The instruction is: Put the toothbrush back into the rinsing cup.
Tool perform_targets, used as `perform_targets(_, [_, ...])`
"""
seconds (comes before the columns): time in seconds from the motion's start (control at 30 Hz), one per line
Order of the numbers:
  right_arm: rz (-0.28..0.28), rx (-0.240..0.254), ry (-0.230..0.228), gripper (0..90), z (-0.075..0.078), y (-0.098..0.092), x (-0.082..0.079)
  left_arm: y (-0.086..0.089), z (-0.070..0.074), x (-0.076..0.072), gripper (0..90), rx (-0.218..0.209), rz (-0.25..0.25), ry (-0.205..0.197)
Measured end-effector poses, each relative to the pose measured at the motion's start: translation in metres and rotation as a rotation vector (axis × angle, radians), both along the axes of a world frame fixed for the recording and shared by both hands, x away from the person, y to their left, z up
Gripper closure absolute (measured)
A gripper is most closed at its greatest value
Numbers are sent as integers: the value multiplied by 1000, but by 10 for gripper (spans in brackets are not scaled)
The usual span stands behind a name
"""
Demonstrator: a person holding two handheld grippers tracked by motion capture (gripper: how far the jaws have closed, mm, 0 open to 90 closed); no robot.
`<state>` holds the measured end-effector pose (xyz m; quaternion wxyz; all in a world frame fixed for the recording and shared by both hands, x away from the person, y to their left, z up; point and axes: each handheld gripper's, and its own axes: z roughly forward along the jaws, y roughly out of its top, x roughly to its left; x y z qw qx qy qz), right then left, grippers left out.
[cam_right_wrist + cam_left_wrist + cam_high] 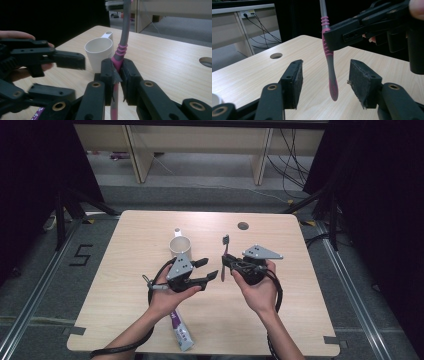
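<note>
Your surface is a pale wood-grain top with rounded corners and a round cable hole near its far edge. Both of your hands are raised over its middle.

Your right gripper is clenched on the toothbrush: in the right gripper view its two black padded jaws press on the pink ribbed part of the handle from both sides, with no gap left. The toothbrush stands nearly upright in that grip, its grey neck rising to a dark bristled head at the top and its pink tail hanging below the jaws, clear of the surface.

Your left gripper is released, its jaws partly apart. In the left gripper view the hanging pink tail of the toothbrush sits between the two jaws, slightly nearer the right-hand one, and neither rough black pad touches it. The pads are flat, rectangular and fuzzy-faced; the handle is smooth, slim and rounded at its end.

Behind your left gripper, toward the far edge, stands a white plastic cup with a flat tab handle, open side up. A toothpaste tube, white and purple, lies flat at the near edge, partly under your left forearm.
</note>
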<state>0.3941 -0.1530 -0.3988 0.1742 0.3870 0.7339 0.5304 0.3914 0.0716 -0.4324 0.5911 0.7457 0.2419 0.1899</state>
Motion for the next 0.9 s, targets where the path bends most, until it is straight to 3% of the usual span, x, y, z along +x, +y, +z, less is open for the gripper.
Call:
perform_targets(0.3, [18,19,2,811,1,8,-2,-12,-1,5,542,-2,-9,-3])
perform_targets(0.4, [26,16,-33,811,2,9,-1,-13,-2,6,576,1,-5,-9])
perform_targets(0.5, [18,12,-41,811,2,9,-2,-13,-3,7,619,1,7,-18])
perform_targets(0.53, [18,20,-10,811,3,10,-3,-14,-3,8,628,1,7,-17])
perform_targets(0.63, [24,21,-33,811,2,10,-3,-15,-5,9,646,-7,4,-26])
perform_targets(0.77, [23,14,-12,811,3,12,-4,-15,-4,9,676,0,10,-25])
perform_targets(0.9, [19,22,-26,811,2,14,-4,-16,-4,10,702,-6,4,-21])
